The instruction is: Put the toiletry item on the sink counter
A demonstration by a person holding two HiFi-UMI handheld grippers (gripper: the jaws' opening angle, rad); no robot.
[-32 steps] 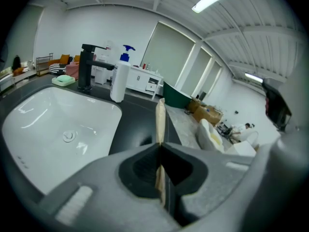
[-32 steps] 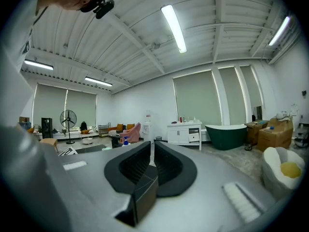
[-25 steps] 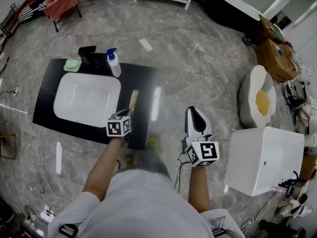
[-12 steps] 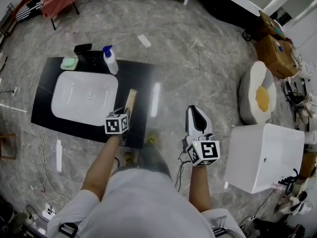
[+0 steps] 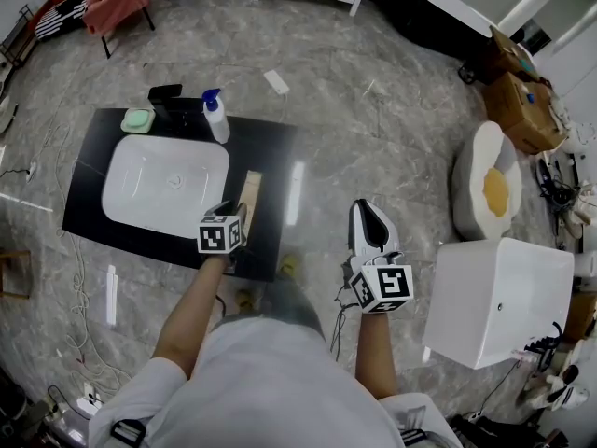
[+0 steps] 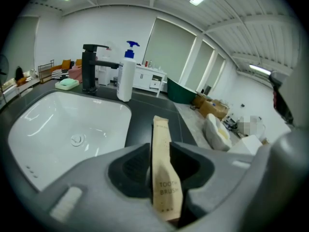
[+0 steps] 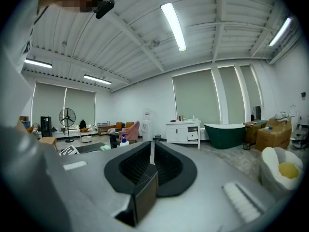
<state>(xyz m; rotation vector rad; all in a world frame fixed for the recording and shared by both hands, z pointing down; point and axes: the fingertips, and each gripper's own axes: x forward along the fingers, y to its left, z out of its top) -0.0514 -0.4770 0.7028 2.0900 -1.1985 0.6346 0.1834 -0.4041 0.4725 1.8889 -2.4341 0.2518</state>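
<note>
- Grey marble floor spreads all round, and a black counter (image 5: 272, 152) with a white basin (image 5: 166, 177) sunk in it stands ahead of the left gripper (image 5: 238, 215), mostly to its left.
- Far ahead and left of that gripper, a green soap dish (image 5: 137, 120) and a black faucet (image 5: 168, 96) keep to the counter's back edge. A pump bottle (image 5: 215, 118) stands just right of the faucet. All three sit well clear of the bare strip beside the basin, which looks like the reason that strip was chosen.
- The toothbrush packet (image 5: 250, 189) lies along that strip, right of the basin. Its far end points away from the gripper and its near end sits between the jaws.
- The left gripper tips down at the counter. Its jaws have just been opening and stand wide, with a gap on the packet's right side, so they do not pinch it. To me this is the release, with the packet already resting on the counter. A straight pull back would avoid dragging it.
- The right gripper (image 5: 367, 209) hangs to the right, off the counter and over the floor, roughly level. Its jaws are together on nothing. One hand is enough for this job.
- Further right of it, a white box (image 5: 499, 297) and an egg-shaped cushion (image 5: 485, 180) sit on the floor and play no part.
</note>
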